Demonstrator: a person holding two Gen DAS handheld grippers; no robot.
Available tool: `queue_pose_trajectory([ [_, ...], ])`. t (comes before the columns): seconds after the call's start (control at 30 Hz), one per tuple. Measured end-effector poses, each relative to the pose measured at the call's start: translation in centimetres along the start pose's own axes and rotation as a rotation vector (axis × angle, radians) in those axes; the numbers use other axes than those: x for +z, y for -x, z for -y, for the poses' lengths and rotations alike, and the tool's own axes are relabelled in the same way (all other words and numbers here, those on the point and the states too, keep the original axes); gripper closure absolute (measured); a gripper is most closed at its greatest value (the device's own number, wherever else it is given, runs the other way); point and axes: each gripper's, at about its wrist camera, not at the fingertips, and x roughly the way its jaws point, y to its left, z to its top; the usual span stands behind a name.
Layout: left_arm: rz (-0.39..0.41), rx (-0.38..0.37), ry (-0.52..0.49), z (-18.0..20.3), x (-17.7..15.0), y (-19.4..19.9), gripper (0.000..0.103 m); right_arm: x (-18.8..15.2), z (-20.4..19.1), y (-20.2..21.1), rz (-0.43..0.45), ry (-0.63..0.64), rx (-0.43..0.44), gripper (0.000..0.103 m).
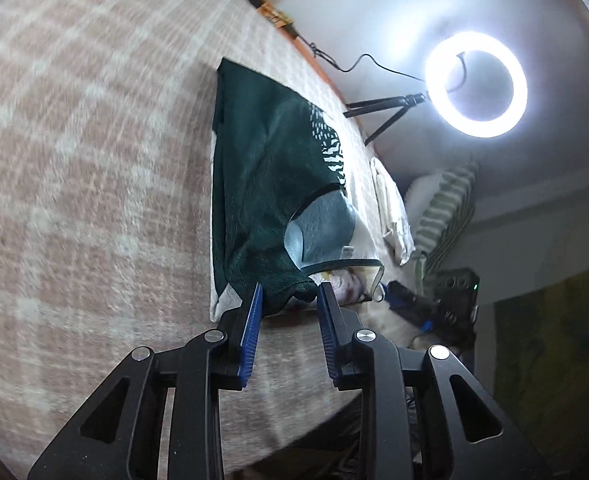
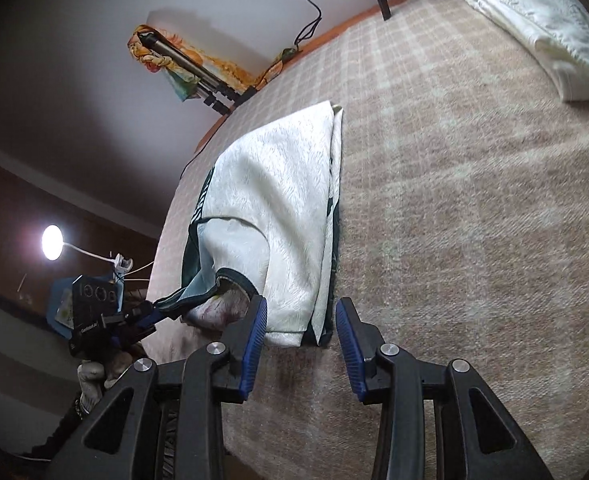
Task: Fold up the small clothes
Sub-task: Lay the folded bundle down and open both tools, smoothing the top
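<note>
A small dark green and cream shirt [image 1: 262,200] lies on the checked beige blanket [image 1: 94,200]. In the right wrist view its cream side [image 2: 286,216] faces up, folded along the right edge. My left gripper [image 1: 288,296] is open, its blue pads on either side of the green shoulder corner near the collar. My right gripper [image 2: 300,312] is open around the shirt's near cream corner. The left gripper also shows in the right wrist view [image 2: 134,316], at the shirt's collar edge.
A folded cream garment [image 2: 546,32] lies at the blanket's far right. A ring light [image 1: 476,84] on a tripod stands beyond the bed edge. A striped pillow [image 1: 450,208] sits by the wall. A lamp [image 2: 52,242] glows at left.
</note>
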Motion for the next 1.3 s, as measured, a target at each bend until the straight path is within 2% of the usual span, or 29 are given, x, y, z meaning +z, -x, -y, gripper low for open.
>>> queue_pose_trajectory([
  [0.1, 0.017, -0.021, 0.064, -0.5, 0.2, 0.3, 0.077, 0.0, 0.4, -0.2, -0.004, -0.024, 0.018, 0.064],
  [0.17, 0.038, 0.066, 0.041, 0.0, 0.3, 0.7, 0.077, -0.1, 0.7, -0.2, -0.005, -0.034, 0.009, 0.064],
  [0.2, 0.080, 0.137, -0.070, 1.4, 0.1, 1.2, 0.077, -0.1, 0.4, -0.2, 0.003, -0.012, -0.026, 0.064],
  [0.23, 0.096, 0.159, -0.136, 2.4, 0.0, 1.3, 0.077, -0.3, 0.3, 0.0, 0.010, 0.013, -0.044, 0.064],
  [0.27, 0.103, 0.194, -0.256, 4.3, -0.4, 1.4, 0.077, -0.3, -0.2, 0.1, 0.012, 0.045, -0.053, 0.064],
  [0.33, 0.085, 0.251, -0.421, 6.4, -1.1, 1.3, 0.076, -0.6, -1.3, 0.3, 0.016, 0.107, -0.060, 0.064],
  [0.37, 0.059, 0.313, -0.556, 7.8, -1.8, 0.8, 0.076, -0.7, -1.8, 0.3, 0.014, 0.138, -0.068, 0.064],
  [0.47, 0.014, 0.463, -0.819, 9.5, -3.8, -0.2, 0.076, -1.6, -3.5, 0.3, 0.000, 0.252, -0.103, 0.058],
  [0.63, -0.034, 0.635, -1.120, 9.4, -6.0, -2.6, 0.074, -4.4, -7.1, -0.5, -0.013, 0.560, -0.268, 0.054],
  [0.7, -0.063, 0.656, -1.145, 8.5, -5.8, -3.0, 0.074, -5.4, -7.9, -1.3, -0.020, 0.665, -0.354, 0.054],
  [0.83, -0.068, 0.660, -1.213, 8.5, -6.2, -4.3, 0.074, -6.5, -9.1, -3.1, -0.034, 0.821, -0.462, 0.057],
  [0.87, -0.069, 0.655, -1.240, 8.6, -6.3, -4.4, 0.079, -7.0, -9.3, -3.6, -0.028, 0.874, -0.501, 0.059],
  [0.9, -0.061, 0.661, -1.275, 8.8, -6.4, -4.7, 0.096, -7.4, -9.5, -4.0, -0.024, 0.914, -0.533, 0.070],
  [0.93, -0.058, 0.669, -1.291, 8.9, -6.5, -4.7, 0.099, -7.5, -9.4, -4.2, -0.026, 0.936, -0.562, 0.086],
  [1.03, -0.031, 0.674, -1.302, 9.5, -5.6, -4.1, 0.099, -7.5, -9.6, -4.3, -0.001, 0.979, -0.624, 0.101],
  [1.13, -0.005, 0.708, -1.366, 10.6, -5.3, -2.8, 0.100, -7.4, -10.7, -3.1, 0.050, 1.066, -0.690, 0.103],
  [1.2, 0.003, 0.752, -1.471, 11.1, -6.2, -2.2, 0.100, -7.5, -11.4, -2.0, 0.095, 1.160, -0.793, 0.103],
  [1.27, -0.021, 0.751, -1.541, 11.1, -7.4, -2.3, 0.100, -7.7, -11.8, -1.6, 0.121, 1.248, -0.860, 0.103],
  [1.3, -0.051, 0.744, -1.558, 10.7, -8.0, -2.6, 0.100, -7.9, -11.8, -1.5, 0.104, 1.263, -0.858, 0.103],
])
